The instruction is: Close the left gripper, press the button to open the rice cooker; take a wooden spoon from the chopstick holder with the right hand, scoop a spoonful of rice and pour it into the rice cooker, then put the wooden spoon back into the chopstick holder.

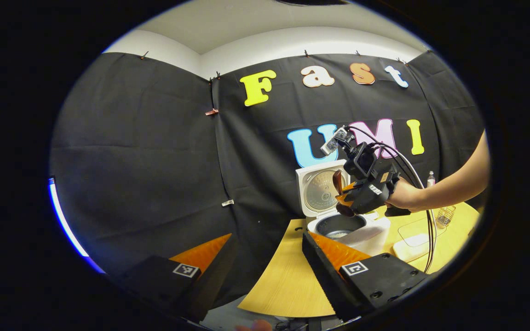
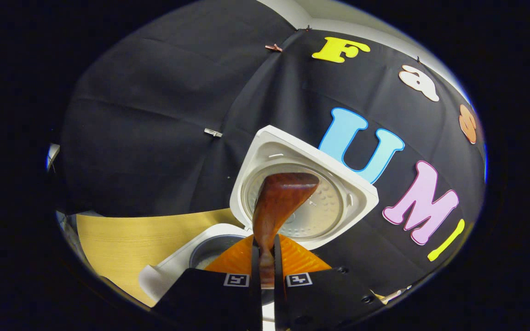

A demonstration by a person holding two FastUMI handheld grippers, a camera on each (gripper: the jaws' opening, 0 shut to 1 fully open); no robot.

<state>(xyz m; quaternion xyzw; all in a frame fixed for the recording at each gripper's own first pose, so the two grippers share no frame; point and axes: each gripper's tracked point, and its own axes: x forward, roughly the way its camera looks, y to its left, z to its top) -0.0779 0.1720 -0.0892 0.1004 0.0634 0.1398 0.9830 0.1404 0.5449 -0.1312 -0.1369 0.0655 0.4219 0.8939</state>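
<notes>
The white rice cooker (image 1: 375, 232) stands on the table with its lid (image 1: 318, 191) swung up and its dark inner pot (image 1: 341, 225) exposed. Just above the pot hangs my right gripper (image 1: 345, 197), held by a hand (image 1: 403, 195) and shut on the wooden spoon (image 1: 337, 181). In the right gripper view, my right gripper (image 2: 265, 246) clamps the spoon's handle while the spoon's bowl (image 2: 283, 193) points up in front of the lid (image 2: 338, 193), above the pot (image 2: 212, 250). My left gripper (image 1: 267, 236) is open and holds nothing, well back from the cooker.
The yellow wooden table (image 1: 288, 276) carries a clear tray (image 1: 414, 239) to the right of the cooker. A wire holder (image 1: 444, 216) sits behind the tray, and a small bottle (image 1: 430, 178) is near the wall. Cables (image 1: 428, 230) trail from the right gripper.
</notes>
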